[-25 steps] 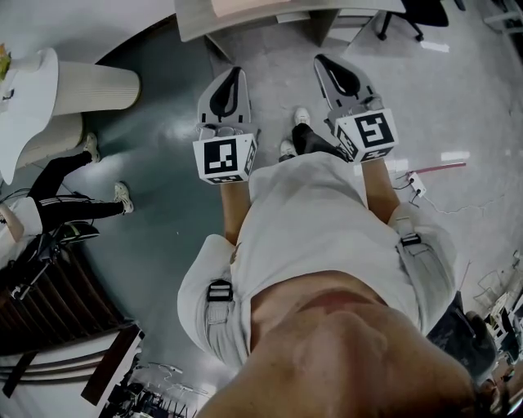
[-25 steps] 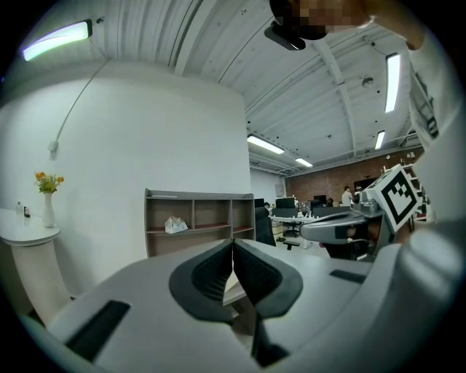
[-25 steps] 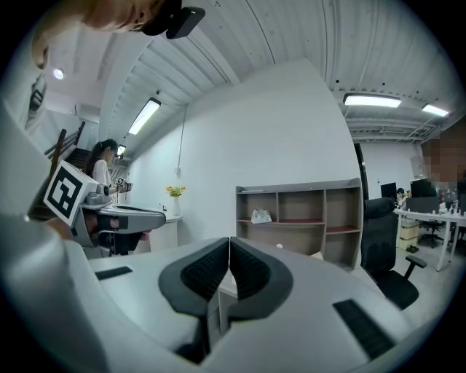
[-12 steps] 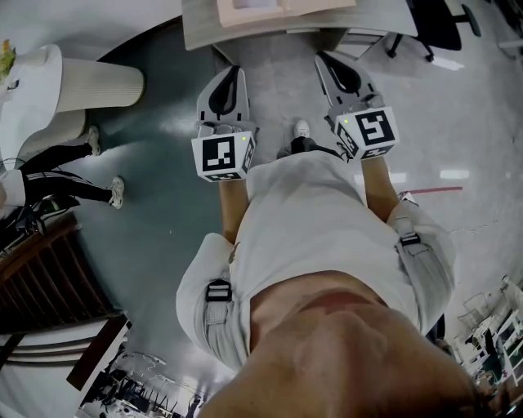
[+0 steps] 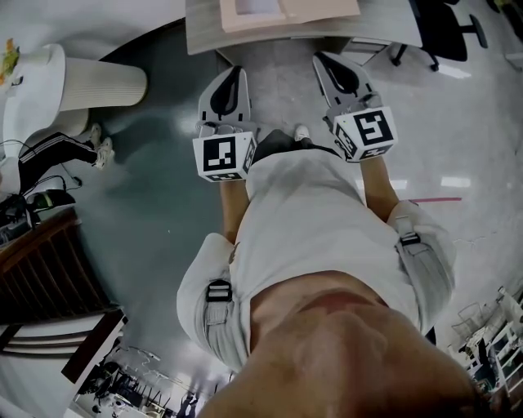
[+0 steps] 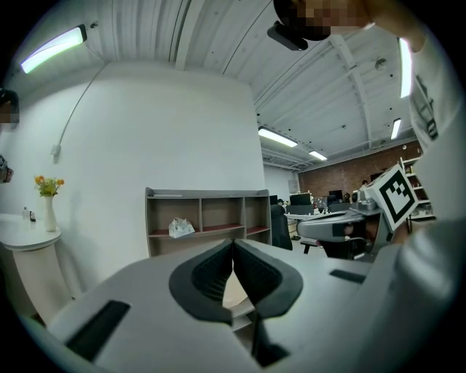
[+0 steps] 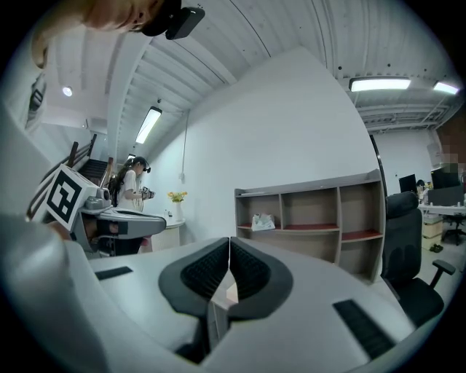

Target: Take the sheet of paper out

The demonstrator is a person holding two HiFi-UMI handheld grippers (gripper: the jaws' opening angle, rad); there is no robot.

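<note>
Left tool: jaws pressed together, nothing between. Right tool: same, tips meeting, empty. Paper sheet lies on pinkish folder on tabletop, ahead of both tools, untouched.

Just ahead of the left claw and right claw, the desk and the pink folder on it are cut off by the top edge. Folder contents: indeterminate.
</note>
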